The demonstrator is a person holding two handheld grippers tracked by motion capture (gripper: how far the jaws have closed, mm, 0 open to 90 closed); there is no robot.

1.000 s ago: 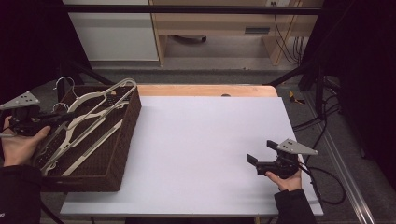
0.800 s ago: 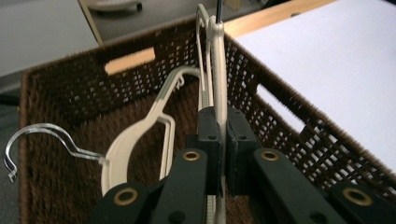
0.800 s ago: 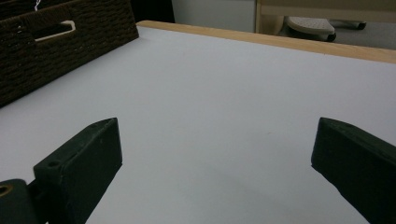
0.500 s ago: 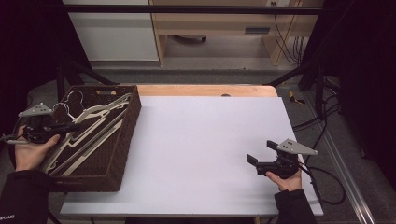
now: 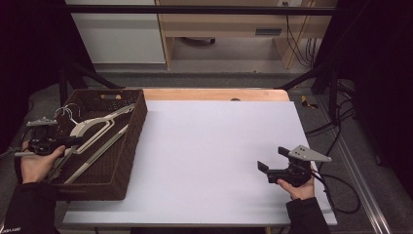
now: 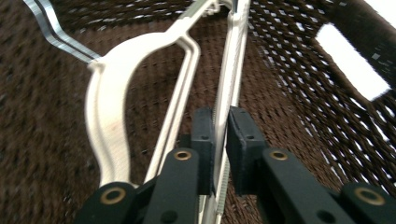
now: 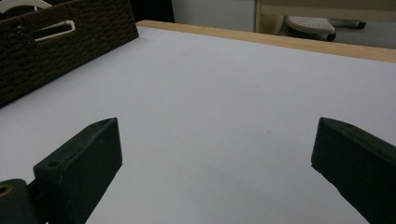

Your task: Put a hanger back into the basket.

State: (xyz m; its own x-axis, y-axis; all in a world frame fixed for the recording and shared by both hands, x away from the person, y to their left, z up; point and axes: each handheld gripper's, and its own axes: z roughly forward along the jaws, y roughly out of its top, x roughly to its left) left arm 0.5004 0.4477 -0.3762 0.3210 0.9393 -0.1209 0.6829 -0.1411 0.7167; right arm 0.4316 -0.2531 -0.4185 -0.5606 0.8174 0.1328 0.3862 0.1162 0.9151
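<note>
- At the left edge of the high view, the left gripper (image 5: 63,142) sat inside a dark woven basket (image 5: 127,161), held by a hand (image 5: 33,163) coming up from the lower left corner.
- In the left gripper view, its jaws were clenched on the thin straight bar of a cream hanger (image 6: 232,88), near the centre of the frame.
- A second hanger (image 6: 109,107) with a broad curved shoulder lay just to the left of the jaws, and its metal hook (image 6: 56,30) reached toward the upper left corner.
- The basket stood on the left end of the white desk (image 5: 214,146).
- At the lower right of the high view, the right gripper (image 5: 267,169) rested on the desk, well apart from the basket.
- In the right gripper view, its jaws stood wide apart and released, with bare desk between them and the basket in the upper left corner.
</note>
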